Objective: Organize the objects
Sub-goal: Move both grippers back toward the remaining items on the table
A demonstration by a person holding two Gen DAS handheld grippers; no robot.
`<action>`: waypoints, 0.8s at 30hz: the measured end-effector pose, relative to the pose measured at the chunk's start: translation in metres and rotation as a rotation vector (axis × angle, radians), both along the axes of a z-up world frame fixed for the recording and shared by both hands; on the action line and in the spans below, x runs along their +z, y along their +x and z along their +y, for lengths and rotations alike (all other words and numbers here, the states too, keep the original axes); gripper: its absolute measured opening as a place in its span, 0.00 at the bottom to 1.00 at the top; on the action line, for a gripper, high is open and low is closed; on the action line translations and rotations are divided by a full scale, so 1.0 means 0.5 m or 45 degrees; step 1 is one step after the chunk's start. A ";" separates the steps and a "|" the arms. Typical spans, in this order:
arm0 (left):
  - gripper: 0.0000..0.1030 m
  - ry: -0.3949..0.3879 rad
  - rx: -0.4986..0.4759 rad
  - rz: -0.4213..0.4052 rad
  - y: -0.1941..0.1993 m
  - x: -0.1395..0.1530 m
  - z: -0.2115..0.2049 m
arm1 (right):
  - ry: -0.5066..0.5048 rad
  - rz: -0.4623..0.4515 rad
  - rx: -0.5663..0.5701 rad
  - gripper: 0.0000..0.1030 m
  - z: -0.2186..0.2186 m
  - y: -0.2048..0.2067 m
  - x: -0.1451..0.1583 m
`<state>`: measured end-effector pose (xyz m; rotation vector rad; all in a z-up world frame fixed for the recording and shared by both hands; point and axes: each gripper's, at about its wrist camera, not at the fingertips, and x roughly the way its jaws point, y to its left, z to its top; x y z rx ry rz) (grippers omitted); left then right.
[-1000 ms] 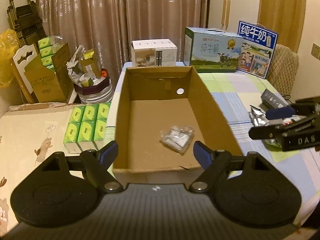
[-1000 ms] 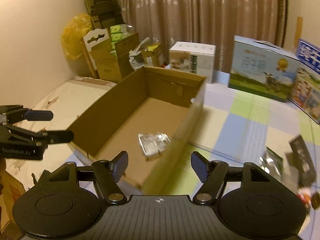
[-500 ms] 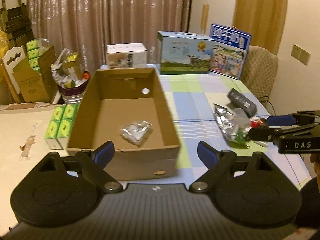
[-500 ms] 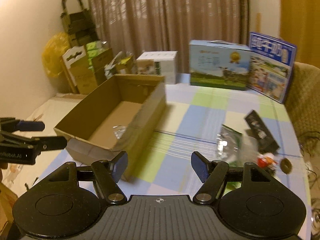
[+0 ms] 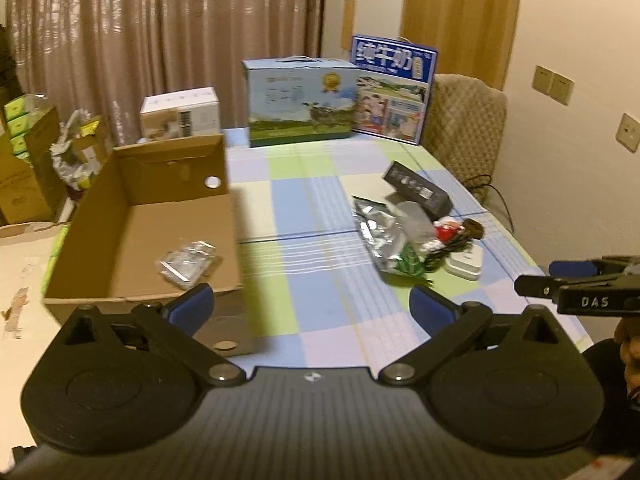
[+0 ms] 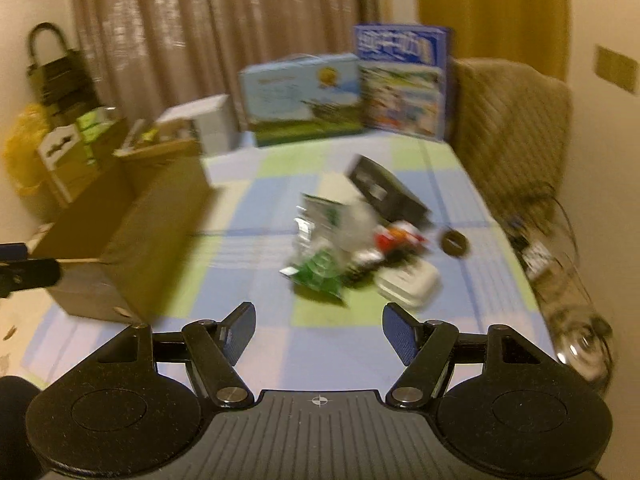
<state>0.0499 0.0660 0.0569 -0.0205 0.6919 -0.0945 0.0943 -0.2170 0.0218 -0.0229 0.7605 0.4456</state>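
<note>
Left gripper (image 5: 311,304): jaws spread wide and just been opening, nothing between the blue pads; it hangs above the near table edge, beside the box's near right corner.

Right gripper (image 6: 319,330): jaws parted, nothing between them, pointed toward the heap of loose items. In the left wrist view it shows at the right edge, black body lettered "DAS".

Cardboard box (image 5: 100,240): open-topped, on the left part of the checked tablecloth (image 5: 304,200). Contents — one clear plastic packet (image 5: 187,265) on the box floor, near the front wall.

Heap of loose items, well apart from the box, on the right part of the cloth:
- silver foil pouch (image 5: 378,232), with a green packet (image 5: 410,262) at its near end;
- black rectangular box (image 5: 418,188), lying behind the pouch;
- small red-and-white object (image 5: 446,230), too small to identify;
- flat white case (image 5: 466,262), nearest the right table edge.

The right wrist view is motion-blurred — the same heap is legible, details are not.

Far table edge: white carton (image 5: 180,112), blue-green milk carton (image 5: 300,104), blue milk carton (image 5: 394,88), standing upright in a row.
</note>
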 end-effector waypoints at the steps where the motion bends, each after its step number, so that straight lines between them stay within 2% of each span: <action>1: 0.99 -0.004 -0.008 0.002 0.003 -0.004 -0.008 | 0.000 0.003 -0.021 0.65 -0.013 0.001 -0.005; 7: 0.99 -0.022 -0.059 0.023 0.041 -0.031 -0.057 | 0.009 -0.003 -0.077 0.65 -0.054 0.019 -0.017; 16: 0.99 -0.019 -0.104 0.046 0.129 -0.095 -0.122 | -0.001 0.018 -0.124 0.65 -0.060 0.089 -0.054; 24: 0.99 -0.020 -0.116 0.073 0.222 -0.172 -0.146 | -0.044 0.056 -0.067 0.65 -0.039 0.177 -0.111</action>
